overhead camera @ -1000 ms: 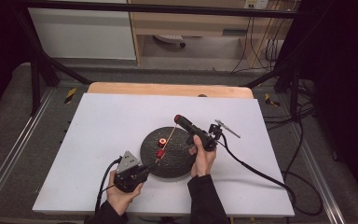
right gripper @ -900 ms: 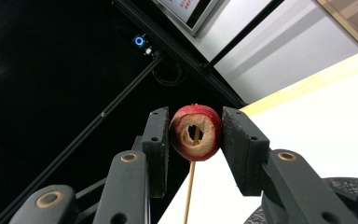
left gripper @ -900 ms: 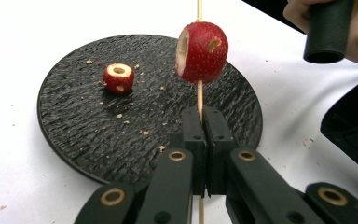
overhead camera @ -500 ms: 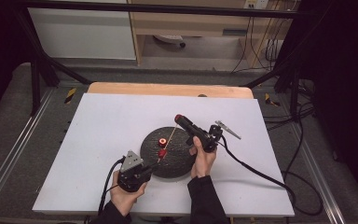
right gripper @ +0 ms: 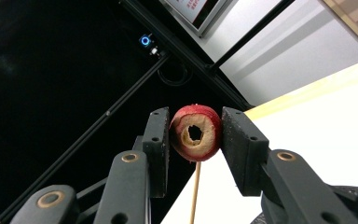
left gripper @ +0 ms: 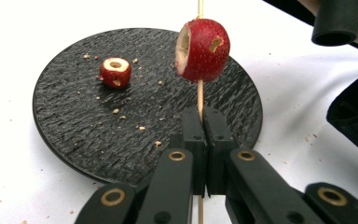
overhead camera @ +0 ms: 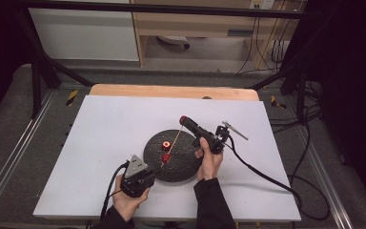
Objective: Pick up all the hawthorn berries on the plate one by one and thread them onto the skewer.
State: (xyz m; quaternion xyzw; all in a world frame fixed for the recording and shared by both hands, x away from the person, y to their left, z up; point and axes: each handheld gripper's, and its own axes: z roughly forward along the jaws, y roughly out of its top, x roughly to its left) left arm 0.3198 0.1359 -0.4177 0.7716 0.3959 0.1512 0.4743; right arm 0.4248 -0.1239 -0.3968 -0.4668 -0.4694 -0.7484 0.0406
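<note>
My left gripper sits at the near rim of a round black plate, shut on the lower end of a thin wooden skewer. A cored red fruit is threaded on the skewer just above the jaws. A second cored fruit lies on the plate. My right gripper is shut on a third cored fruit at the skewer's upper end, its hole facing the camera.
The plate lies on a white sheet covering the table, with crumbs scattered on the plate. Black cables trail from both grippers. A wooden table edge runs along the back, with black frame posts beyond it.
</note>
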